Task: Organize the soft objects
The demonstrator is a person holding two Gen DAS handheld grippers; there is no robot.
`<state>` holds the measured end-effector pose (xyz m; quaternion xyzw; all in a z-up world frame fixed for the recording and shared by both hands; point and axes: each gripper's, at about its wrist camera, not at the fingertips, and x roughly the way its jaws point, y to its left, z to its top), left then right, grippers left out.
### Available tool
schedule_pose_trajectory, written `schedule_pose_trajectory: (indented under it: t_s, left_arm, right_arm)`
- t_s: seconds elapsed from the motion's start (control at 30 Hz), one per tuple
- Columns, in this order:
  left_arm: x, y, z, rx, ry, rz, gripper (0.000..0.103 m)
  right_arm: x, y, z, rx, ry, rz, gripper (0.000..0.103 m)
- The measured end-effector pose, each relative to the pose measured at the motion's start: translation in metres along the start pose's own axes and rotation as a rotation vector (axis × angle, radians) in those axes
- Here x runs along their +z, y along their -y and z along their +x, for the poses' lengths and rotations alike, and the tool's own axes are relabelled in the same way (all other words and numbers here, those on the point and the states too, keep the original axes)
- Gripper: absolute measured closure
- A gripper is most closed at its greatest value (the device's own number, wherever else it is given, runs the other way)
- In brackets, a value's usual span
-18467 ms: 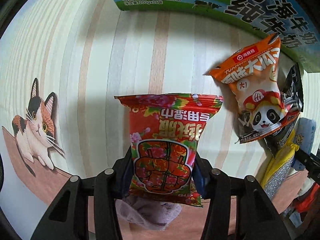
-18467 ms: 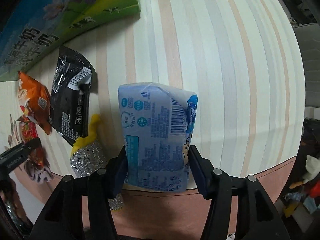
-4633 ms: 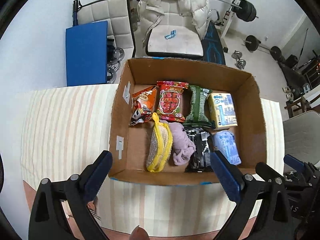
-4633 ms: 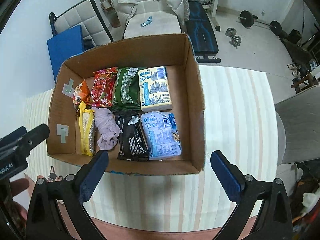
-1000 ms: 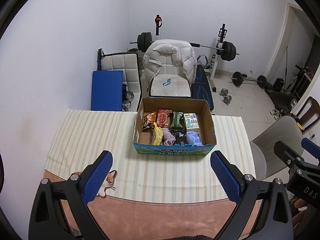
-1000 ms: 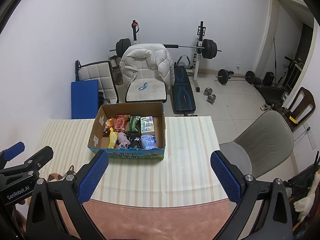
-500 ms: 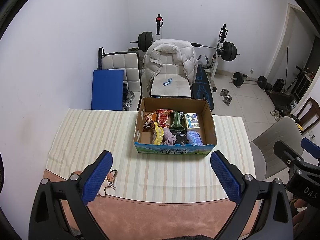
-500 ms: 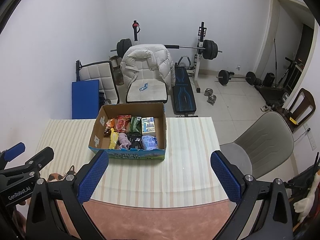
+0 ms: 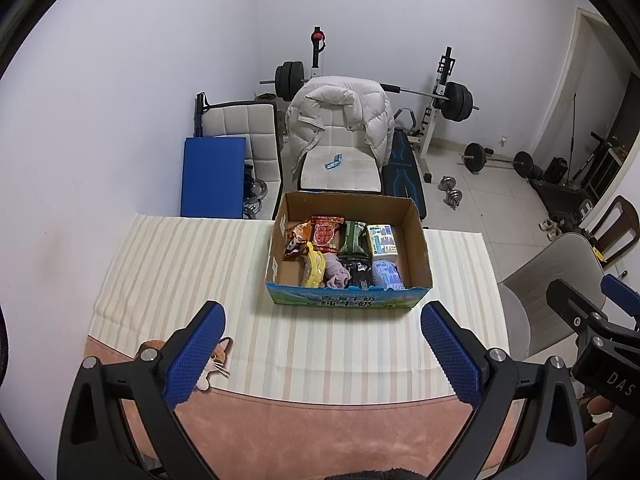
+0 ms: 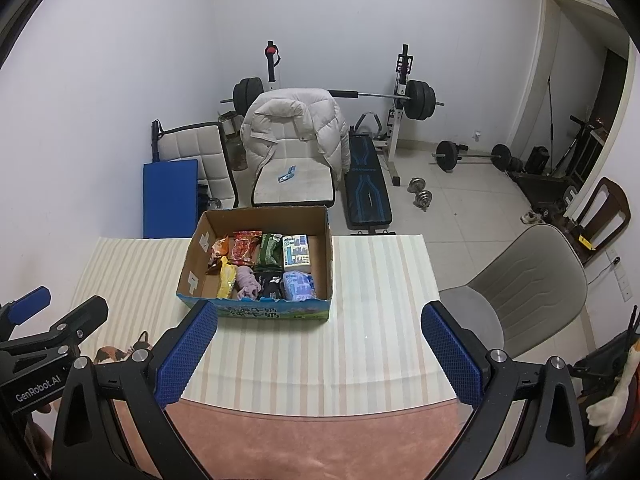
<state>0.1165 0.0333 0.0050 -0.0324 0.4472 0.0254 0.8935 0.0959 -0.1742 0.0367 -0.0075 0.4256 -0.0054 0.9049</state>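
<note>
Both the left gripper (image 9: 322, 350) and right gripper (image 10: 320, 350), fingers spread wide and empty, hover above the striped table (image 9: 192, 264) near its front edge; the packed cardboard box (image 9: 420, 248) sits mid-table.

Snack packets (image 9: 327, 233), tissue packs (image 9: 383, 240), a sponge (image 9: 313, 268) and a cloth (image 9: 335, 275) lie packed in two rows inside the open cardboard box (image 9: 418, 236)

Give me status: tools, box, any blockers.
Left tool open, empty; right tool open, empty. Soft items all packed in cardboard box on striped tablecloth. Nothing loose on cloth, no blockers seen.
</note>
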Motion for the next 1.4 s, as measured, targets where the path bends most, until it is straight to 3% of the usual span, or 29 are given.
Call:
schedule_pose_trajectory:
  t_s: [1.4]
  left_arm:
    - [-0.0020,0.0011,-0.0064,0.003,0.025,-0.010,0.002]
  right_arm:
    - [0.0022,0.0044,-0.0016,-0.001,0.007,-0.004,0.000]
